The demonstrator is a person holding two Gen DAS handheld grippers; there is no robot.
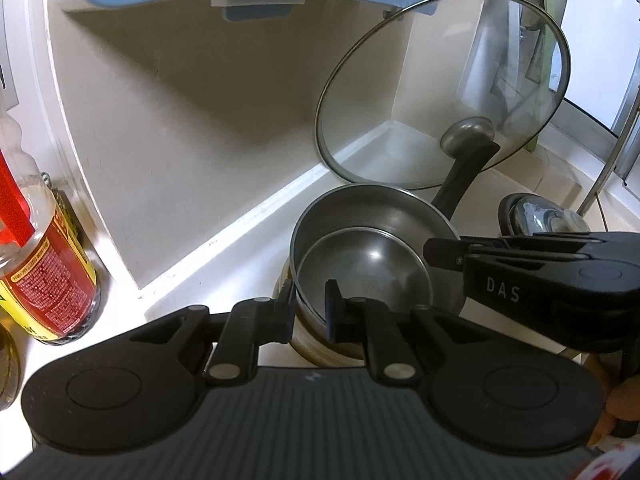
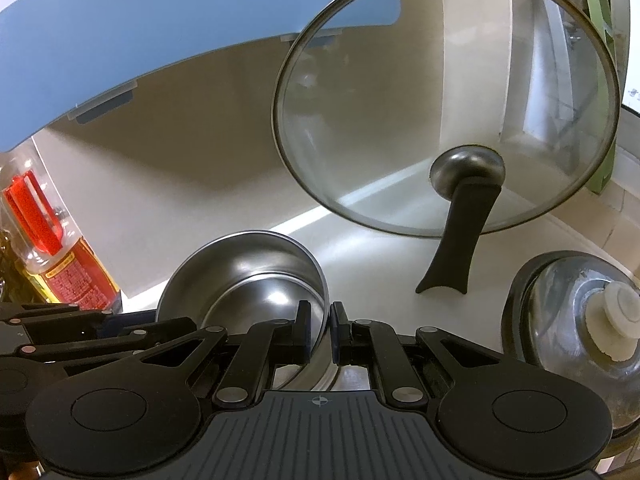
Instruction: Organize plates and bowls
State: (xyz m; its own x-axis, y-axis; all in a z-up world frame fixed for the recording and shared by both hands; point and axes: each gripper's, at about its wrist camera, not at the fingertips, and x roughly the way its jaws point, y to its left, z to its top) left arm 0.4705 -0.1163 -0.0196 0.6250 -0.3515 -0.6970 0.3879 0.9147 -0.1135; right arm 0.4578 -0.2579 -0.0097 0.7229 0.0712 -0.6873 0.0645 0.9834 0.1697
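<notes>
Evidently both grippers' fingers clamped on outer steel bowl (image 1: 360, 208) rim (opposite sides), smaller bowl (image 1: 360, 268) nested inside.

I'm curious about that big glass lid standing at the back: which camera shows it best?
The right wrist view: the glass lid fills the frame, its whole rim, knob and black handle clear. The left wrist view shows the lid smaller, its handle's foot hidden behind the steel bowls.

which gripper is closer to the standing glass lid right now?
Right. The right gripper grips the steel bowls' rim on the side facing the glass lid. The left gripper clamps the opposite rim, further from the lid.
</notes>
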